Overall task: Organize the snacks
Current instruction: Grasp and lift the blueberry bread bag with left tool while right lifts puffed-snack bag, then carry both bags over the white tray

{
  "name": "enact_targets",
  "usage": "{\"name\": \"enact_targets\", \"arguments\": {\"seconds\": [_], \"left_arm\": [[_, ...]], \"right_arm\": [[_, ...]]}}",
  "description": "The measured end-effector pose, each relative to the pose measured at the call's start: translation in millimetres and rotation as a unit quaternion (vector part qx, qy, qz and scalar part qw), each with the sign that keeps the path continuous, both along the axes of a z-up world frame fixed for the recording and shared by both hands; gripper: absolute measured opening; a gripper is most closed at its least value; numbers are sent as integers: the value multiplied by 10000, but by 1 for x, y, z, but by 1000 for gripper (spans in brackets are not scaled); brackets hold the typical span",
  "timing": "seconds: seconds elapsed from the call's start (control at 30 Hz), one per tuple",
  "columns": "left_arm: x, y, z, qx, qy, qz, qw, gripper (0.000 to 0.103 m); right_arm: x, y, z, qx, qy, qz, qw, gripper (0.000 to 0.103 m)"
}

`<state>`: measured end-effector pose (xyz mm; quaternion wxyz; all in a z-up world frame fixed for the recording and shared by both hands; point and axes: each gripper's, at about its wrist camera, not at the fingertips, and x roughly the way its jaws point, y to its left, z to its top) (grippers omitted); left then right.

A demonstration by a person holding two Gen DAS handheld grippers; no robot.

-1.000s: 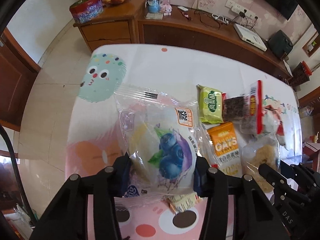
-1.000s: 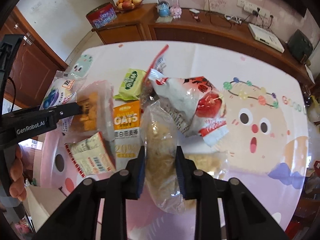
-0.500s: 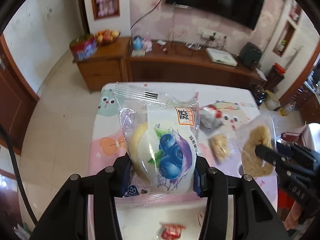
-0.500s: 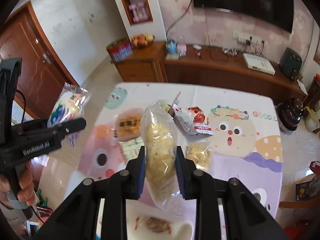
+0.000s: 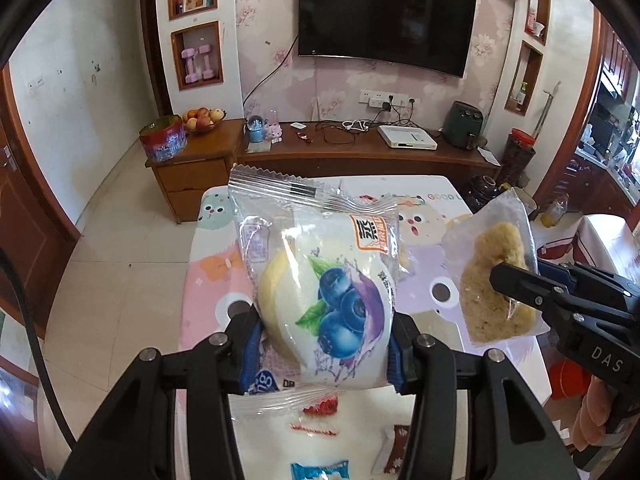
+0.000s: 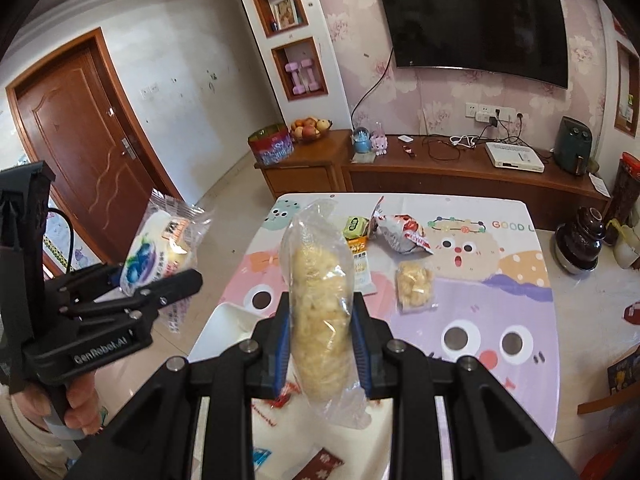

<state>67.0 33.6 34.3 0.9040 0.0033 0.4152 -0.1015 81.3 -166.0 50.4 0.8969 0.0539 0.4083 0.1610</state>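
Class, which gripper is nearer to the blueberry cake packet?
Left. The left gripper is clamped on the blueberry cake packet; the right gripper holds a clear snack bag off to its side.

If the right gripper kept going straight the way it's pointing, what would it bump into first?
Probably the table, near the small clear bag of snacks. The right gripper, shut on its own crumbly snack bag, points down at it; depth is hard to judge.

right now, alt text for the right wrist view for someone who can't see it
The right gripper holds a clear bag of yellow snacks upright above a cartoon tablecloth where other snack packets lie. At left, the left gripper holds a blueberry cake packet.
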Motion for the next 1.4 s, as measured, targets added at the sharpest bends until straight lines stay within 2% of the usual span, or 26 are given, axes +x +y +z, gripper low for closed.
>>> {"name": "enact_targets", "arguments": {"seconds": [0.13,0.3,0.5,0.7,1.0,1.4], "left_arm": [[-22,-2,-15,-179,-7,102,9998,47],[-43,-4,-47,-165,85,318,9993,49],[-47,2,-90,-284,487,563,9968,49],[-55,-6,-122,-31,617,668,9959,49],[-54,-14,-143,83,807,646,9946,49],[-54,-22,-152,182,936,559,9939,49]], "right_arm": [[-25,-3,-9,100,-71,-117,9999,27],[-49,-5,-28,98,-78,-361,9993,27],[-67,-1,-64,6,160,-524,9985,27],[-76,6,-94,-215,324,-599,9974,27],[-76,7,-116,-246,586,-651,9959,27],[-73,16,-131,-321,876,-510,9943,27]]}}
